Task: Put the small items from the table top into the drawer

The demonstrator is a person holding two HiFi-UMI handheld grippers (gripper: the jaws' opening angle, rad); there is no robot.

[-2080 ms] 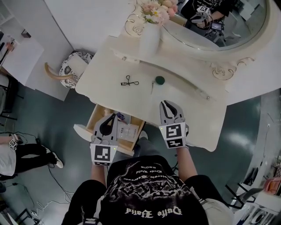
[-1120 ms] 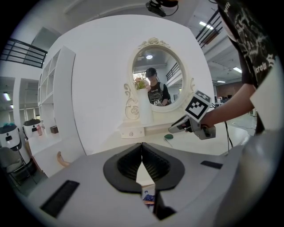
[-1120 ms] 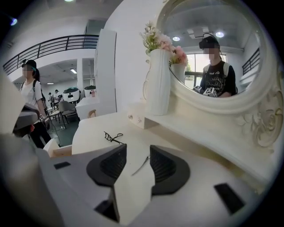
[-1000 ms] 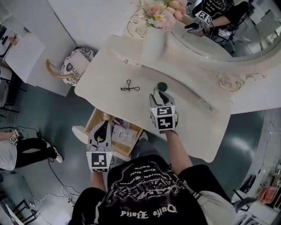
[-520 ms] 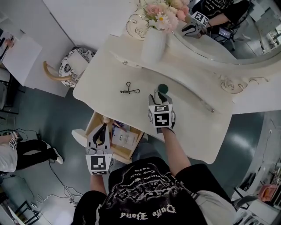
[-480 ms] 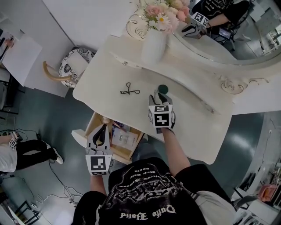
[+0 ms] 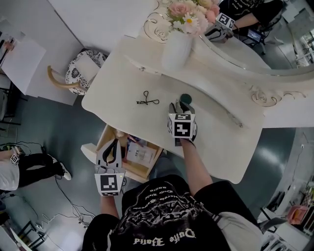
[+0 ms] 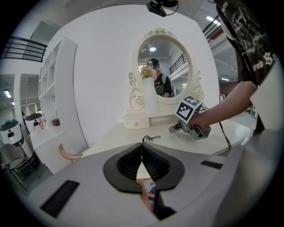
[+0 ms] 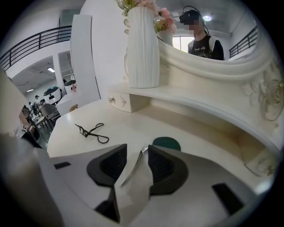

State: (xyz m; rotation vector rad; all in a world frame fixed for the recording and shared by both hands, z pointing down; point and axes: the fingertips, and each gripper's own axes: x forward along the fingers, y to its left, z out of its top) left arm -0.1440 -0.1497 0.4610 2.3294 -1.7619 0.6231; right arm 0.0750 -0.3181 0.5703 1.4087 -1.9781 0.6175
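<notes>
Head view, vase (image 7: 177, 48), eyelash curler (image 7: 147, 99), green disc (image 7: 185, 98)

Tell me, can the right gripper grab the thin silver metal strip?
Probably yes. The right gripper has its jaws open on either side of the thin silver metal strip; nothing blocks them, and the dark green round disc lies just beyond.

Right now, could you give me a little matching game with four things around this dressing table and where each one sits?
Things:
1 eyelash curler
2 green disc
3 white vase
4 drawer

Places:
A pulled open below the tabletop
B on the raised shelf, holding flowers
C just ahead of the right gripper
D alone on the tabletop, left of the disc

Pairs: 1-D, 2-C, 3-B, 4-A
</notes>
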